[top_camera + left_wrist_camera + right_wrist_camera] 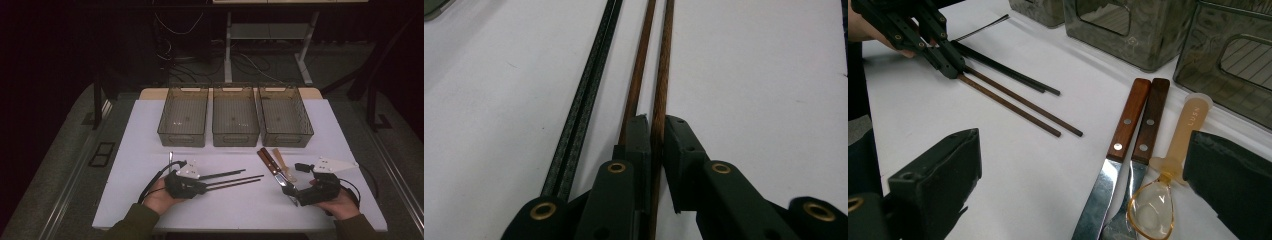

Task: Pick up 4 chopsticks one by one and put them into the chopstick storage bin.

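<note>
My left gripper point(205, 186) lies low on the white table point(150, 125), shut on one brown chopstick point(661, 75). Its twin point(639, 70) runs just outside the left jaw, and a pair of black chopsticks point(584, 100) lies farther left. In the high view the brown pair point(235, 183) and the black pair point(225, 175) point right. My right gripper point(1080, 165) stands wide open; between its jaws lie the blades of two wooden-handled knives point(1130, 117) and an amber plastic spoon point(1185, 130). The left gripper point(950, 67) also shows far off in the right gripper view.
Three see-through grey bins point(183, 117) point(235, 117) point(286, 117) stand side by side at the back of the table. The knives point(270, 162) and spoon point(282, 165) lie in front of the right bin. Dark floor and desk legs lie beyond.
</note>
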{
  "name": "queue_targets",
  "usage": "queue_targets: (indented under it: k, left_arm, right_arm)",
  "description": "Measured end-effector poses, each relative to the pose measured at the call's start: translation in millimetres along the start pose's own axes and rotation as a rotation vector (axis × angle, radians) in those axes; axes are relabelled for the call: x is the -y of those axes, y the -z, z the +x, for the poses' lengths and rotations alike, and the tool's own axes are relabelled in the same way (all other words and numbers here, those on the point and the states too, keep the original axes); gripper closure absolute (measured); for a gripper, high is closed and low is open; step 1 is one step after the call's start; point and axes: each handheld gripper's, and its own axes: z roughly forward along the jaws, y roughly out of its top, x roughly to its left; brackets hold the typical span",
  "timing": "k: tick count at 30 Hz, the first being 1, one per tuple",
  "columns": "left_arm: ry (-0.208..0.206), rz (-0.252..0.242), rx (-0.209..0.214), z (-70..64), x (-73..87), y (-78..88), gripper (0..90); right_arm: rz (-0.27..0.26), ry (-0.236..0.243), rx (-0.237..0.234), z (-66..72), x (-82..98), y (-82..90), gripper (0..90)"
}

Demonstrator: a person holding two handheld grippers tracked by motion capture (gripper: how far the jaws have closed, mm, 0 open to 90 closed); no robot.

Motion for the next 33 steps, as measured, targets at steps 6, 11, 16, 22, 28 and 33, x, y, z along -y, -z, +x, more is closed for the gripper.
queue_targets:
  k: [6,11,16,22,28,33]
  left_arm:
    - [-0.015,0.014,-0.019,-3.7,-1.6,-0.2,82.4]
    - [-0.057,0.019,-0.028,-3.9,-2.3,0.0,83.6]
    - [-0.053,0.018,-0.019,-3.1,-1.9,0.4,83.6]
    - [-0.033,0.009,-0.015,-2.1,-1.6,1.7,83.7]
    - [-0.017,-0.015,0.008,-1.3,-1.5,4.7,83.6]
    - [0.002,-0.034,0.024,-1.3,-1.9,8.6,83.6]
  right_arm:
    - [0.001,0.001,0.001,0.7,0.1,-0.1,2.4]
    - [-0.002,0.003,-0.001,0.6,0.1,0.4,2.4]
    - [-0.002,0.003,-0.001,0.5,0.0,0.5,2.4]
    - [-0.005,0.002,0.0,0.3,0.0,0.7,2.4]
    - [-0.005,0.002,-0.001,0.6,-0.1,0.8,2.4]
    - [-0.001,0.004,0.001,1.2,0.8,0.1,2.4]
